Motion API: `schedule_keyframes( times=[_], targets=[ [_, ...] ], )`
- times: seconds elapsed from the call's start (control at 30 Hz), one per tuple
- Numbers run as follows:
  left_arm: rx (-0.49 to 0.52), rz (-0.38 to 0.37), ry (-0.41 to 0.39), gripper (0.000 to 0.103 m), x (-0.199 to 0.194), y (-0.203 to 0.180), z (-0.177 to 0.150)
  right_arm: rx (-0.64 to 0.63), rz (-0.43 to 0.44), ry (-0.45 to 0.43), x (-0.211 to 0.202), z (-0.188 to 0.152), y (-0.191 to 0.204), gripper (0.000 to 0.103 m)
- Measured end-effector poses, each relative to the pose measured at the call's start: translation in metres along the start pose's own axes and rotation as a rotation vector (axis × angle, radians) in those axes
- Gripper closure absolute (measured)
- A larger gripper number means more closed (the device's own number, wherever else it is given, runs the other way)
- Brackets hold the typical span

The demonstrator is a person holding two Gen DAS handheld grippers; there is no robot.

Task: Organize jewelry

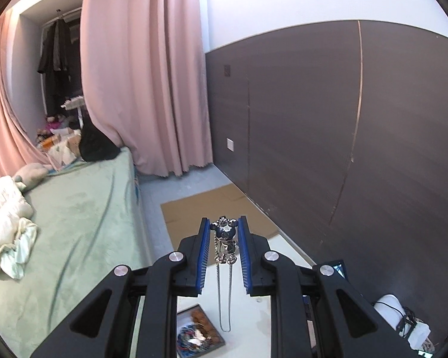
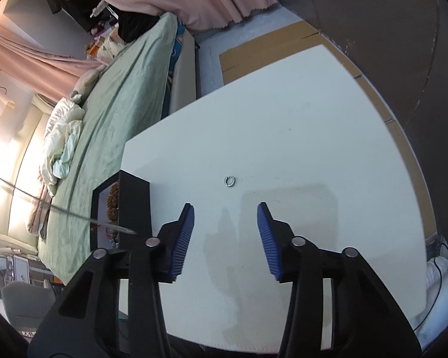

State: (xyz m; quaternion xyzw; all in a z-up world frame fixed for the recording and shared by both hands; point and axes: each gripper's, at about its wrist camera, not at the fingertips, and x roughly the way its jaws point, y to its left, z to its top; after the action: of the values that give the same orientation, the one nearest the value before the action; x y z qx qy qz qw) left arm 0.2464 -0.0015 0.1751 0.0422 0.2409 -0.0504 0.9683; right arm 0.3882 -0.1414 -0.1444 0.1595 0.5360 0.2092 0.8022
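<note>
Holding pendant necklace [image 1: 223, 235] clamped in your left gripper [image 1: 224, 223], unboxed | right gripper [image 2: 225, 208] gaped empty | ring [image 2: 230, 181] mid-frame lay loose | box [image 2: 134, 205] lower left part-filled

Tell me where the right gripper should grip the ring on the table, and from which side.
Grip the ring across its outer rim, coming straight down from above. It lies flat on the bare white table, so only the rim offers opposing faces. The right gripper is open, short of it, with nothing between the pads.
</note>
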Motion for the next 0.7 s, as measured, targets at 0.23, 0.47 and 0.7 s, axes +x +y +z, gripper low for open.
schedule_keyframes(
  times=[0.23, 0.47, 0.7],
  targets=[
    [-0.008, 0.064, -0.028, 0.086, -0.021, 0.028, 0.011, -0.05, -0.057, 0.032, 0.03, 0.007, 0.01, 0.069],
    [-0.021, 0.099, -0.025, 0.086, -0.025, 0.048, 0.013, -0.074, -0.105, 0.044, 0.051, 0.013, 0.018, 0.071],
    [-0.023, 0.114, -0.005, 0.086, -0.013, 0.058, 0.006, -0.095, -0.17, 0.061, 0.072, 0.017, 0.024, 0.075]
  ],
)
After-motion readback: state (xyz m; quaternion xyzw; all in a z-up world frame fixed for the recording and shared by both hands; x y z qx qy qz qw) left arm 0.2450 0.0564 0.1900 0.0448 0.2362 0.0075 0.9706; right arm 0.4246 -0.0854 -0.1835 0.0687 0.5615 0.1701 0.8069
